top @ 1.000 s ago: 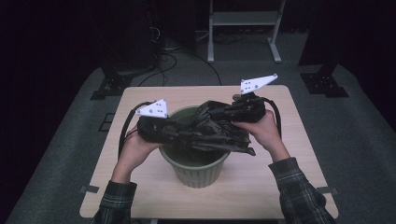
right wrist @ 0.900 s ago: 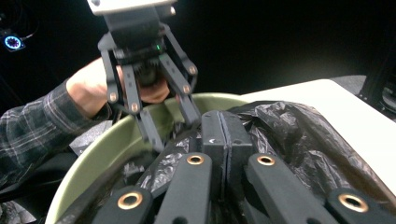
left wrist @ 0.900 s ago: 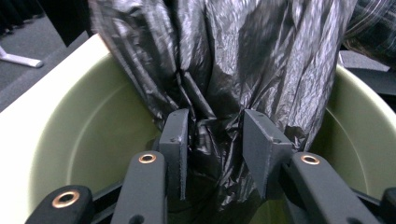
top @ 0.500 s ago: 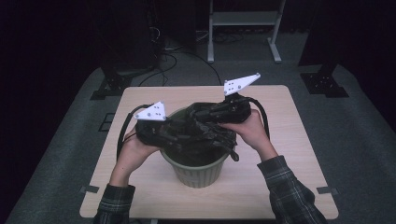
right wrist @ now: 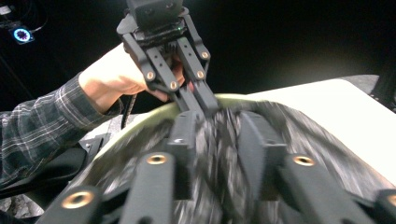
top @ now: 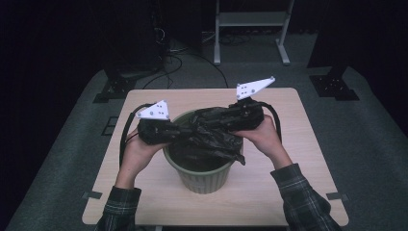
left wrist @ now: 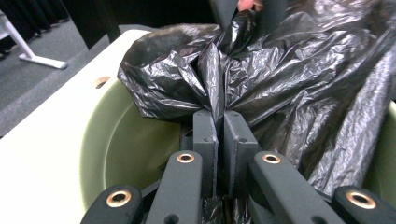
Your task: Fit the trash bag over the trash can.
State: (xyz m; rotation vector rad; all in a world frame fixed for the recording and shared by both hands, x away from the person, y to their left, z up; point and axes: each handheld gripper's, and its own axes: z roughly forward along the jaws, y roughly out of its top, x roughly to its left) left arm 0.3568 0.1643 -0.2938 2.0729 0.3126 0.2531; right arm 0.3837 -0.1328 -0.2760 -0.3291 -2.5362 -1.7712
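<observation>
Two grippers hold a black bag (top: 209, 132) over the green bin (top: 202, 175) on the worktop (top: 298, 159): lining the bin looks to be the step in hand, and next the bag's mouth needs spreading over the rim. The left gripper (left wrist: 217, 126), level at the bin's left edge, has just been closing and is clamped on a fold of bag. The right gripper (right wrist: 217, 135), opposite, has just been opening, jaws apart with plastic between them.
</observation>
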